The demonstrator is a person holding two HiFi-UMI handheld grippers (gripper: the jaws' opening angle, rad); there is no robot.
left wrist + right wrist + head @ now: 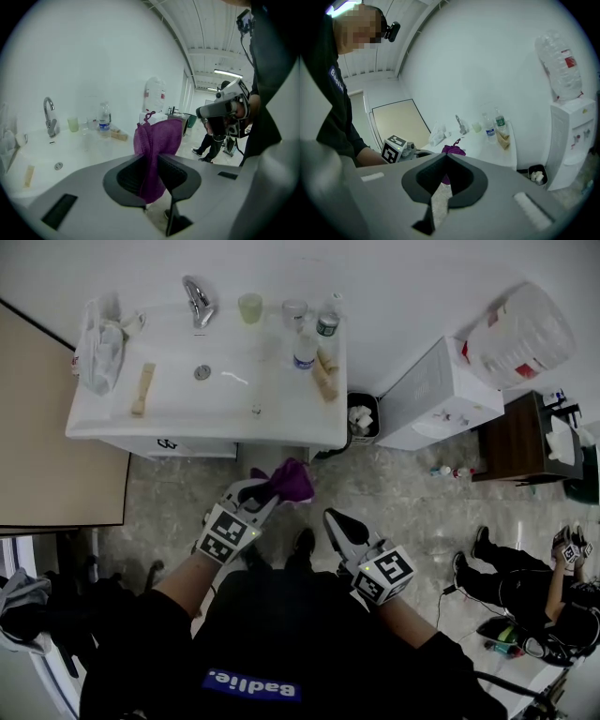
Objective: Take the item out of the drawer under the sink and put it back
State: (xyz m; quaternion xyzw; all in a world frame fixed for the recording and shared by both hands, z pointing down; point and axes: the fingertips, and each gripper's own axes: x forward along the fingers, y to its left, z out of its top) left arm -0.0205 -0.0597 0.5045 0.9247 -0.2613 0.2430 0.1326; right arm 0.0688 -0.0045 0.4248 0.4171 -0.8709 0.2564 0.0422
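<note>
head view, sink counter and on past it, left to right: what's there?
crumpled white bundle → wooden piece → faucet → green cup → trash bin → water dispenser

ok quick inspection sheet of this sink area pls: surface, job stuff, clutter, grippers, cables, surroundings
surface: white sink counter, things along its back and sides
job's things: purple cloth hangs in front of the counter, held up off the floor
clutter: tap, green cup, bottles, plastic bag, wooden piece
grippers: left gripper shut on the purple cloth; right gripper jaws together, empty
cables: thin cable on the floor by a seated person
surroundings: bin and water dispenser right of the counter
</note>
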